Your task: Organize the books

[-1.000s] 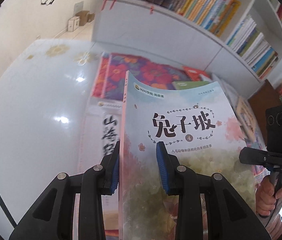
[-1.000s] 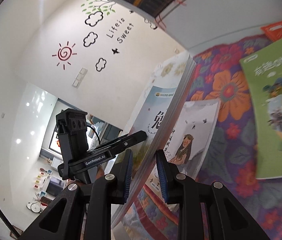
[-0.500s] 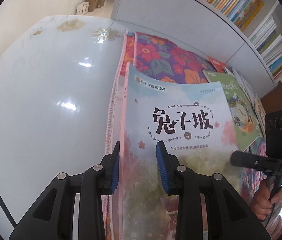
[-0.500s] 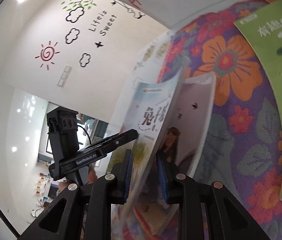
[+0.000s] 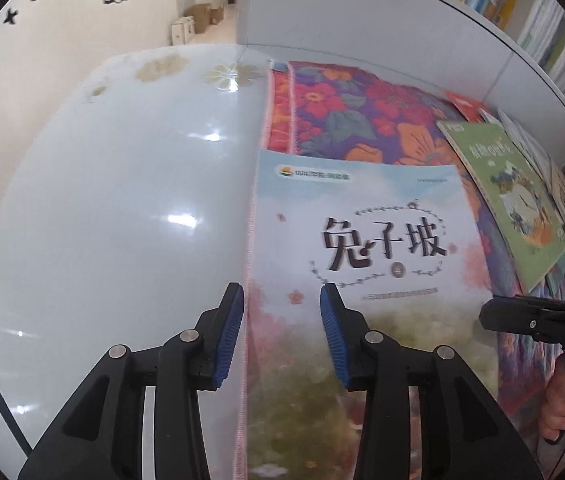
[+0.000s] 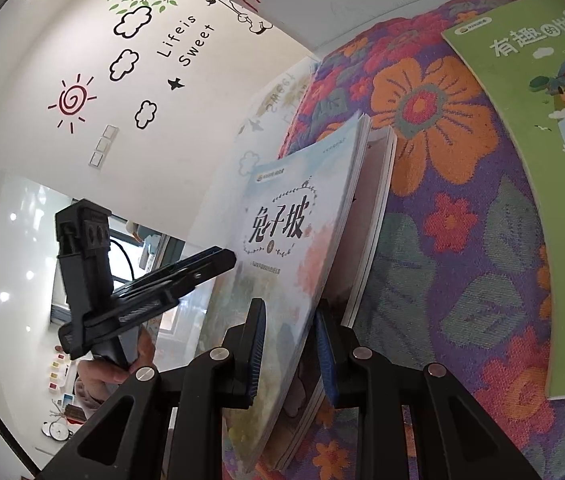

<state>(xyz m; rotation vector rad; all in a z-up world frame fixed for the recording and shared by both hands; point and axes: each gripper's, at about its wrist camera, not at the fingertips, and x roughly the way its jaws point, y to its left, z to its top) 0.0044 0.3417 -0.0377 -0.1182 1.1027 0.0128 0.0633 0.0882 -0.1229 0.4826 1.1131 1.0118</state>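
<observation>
While my left hand-held gripper [image 5: 281, 330] is spreading its jaws, the pastel book [image 5: 366, 264] with the black title lies face up on the floral cloth [image 5: 346, 120] at the cloth's left edge, just beside the bare white bench [image 5: 122, 208]. From the left wrist view its long axis runs away from me toward the bookshelf [image 5: 522, 12], title upright to my eye, spine along the left side next to the cloth's pink hem. The spine edge sits between my blue pads [image 5: 229, 336], but neither pad presses on it; a clear gap shows on the cover side.

My left gripper points steeply down at the book's near end. In the right wrist view it [image 6: 218, 264] shows as a black bar reaching over the cover, with a hand [image 6: 110, 368] on its handle.

My right hand-held gripper [image 6: 288, 350] comes in from the opposite long edge, angled more shallowly. Its jaws stand narrow and pinch the page edge of the pastel book, along with what looks like a second thin book [image 6: 370, 216] under it; I cannot tell whether that lower one is truly clamped. From this side the held edge looks raised off the cloth.

A green book [image 6: 538, 128] lies flat on the cloth, well apart to the right.
</observation>
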